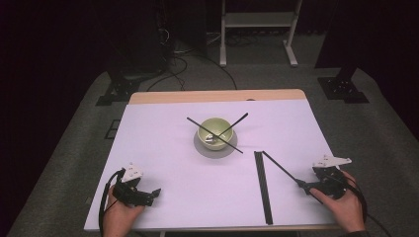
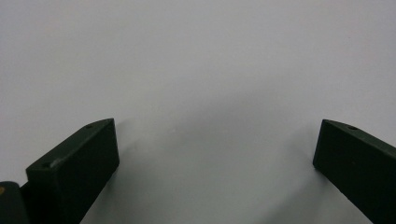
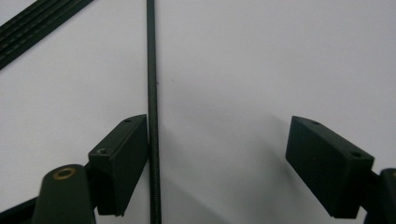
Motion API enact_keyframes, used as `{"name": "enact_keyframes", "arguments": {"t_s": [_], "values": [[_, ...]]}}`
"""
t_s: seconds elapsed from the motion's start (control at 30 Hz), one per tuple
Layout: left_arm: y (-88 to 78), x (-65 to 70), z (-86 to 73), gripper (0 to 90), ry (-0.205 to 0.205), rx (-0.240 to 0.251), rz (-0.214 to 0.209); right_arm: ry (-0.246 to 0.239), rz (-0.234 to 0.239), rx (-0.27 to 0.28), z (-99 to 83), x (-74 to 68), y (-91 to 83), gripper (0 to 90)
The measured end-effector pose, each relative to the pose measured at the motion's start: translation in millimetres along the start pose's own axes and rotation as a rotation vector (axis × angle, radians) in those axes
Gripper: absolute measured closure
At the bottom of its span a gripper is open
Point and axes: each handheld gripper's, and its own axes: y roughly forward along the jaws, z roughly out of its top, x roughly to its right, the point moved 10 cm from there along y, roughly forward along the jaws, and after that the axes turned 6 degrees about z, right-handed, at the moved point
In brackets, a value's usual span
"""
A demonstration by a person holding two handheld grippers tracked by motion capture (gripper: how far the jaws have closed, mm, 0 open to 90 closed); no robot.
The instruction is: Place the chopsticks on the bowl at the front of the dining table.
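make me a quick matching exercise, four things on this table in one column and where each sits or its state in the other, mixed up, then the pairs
Things:
1. bowl
2. flat black strip
3. thin rod
4. left gripper

Places or states:
A. lies between open jaws, against one of them
B. open over bare white tabletop
C. stands on a grey plate, two sticks crossed over it
D. lies lengthwise toward the near edge

Pairs: 1-C, 2-D, 3-A, 4-B

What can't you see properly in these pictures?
- What lies in the bowl: high view, too small; two rods cross over it.
- Whether the right gripper's open jaw touches the rod: right gripper view, too close to tell.
- The strip's length: right gripper view, cut off by the edge.
- The left gripper's jaw gap: high view, too small.
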Motion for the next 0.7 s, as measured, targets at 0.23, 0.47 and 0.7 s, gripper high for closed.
{"name": "enact_keyframes", "arguments": {"t_s": [0.23, 0.47, 0.7], "values": [[0.0, 0.0, 0.0, 0.0, 0.000, 0.000, 0.000, 0.008, -0.013, 0.002, 0.4, 9.6, -0.1, 19.8], [0.0, 0.0, 0.0, 0.0, 0.000, 0.000, 0.000, 0.021, -0.010, 0.006, -0.2, 17.4, 0.0, 19.1], [0.0, 0.0, 0.0, 0.0, 0.000, 0.000, 0.000, 0.038, 0.021, 0.005, -0.8, 20.2, 1.9, 16.4]]}}
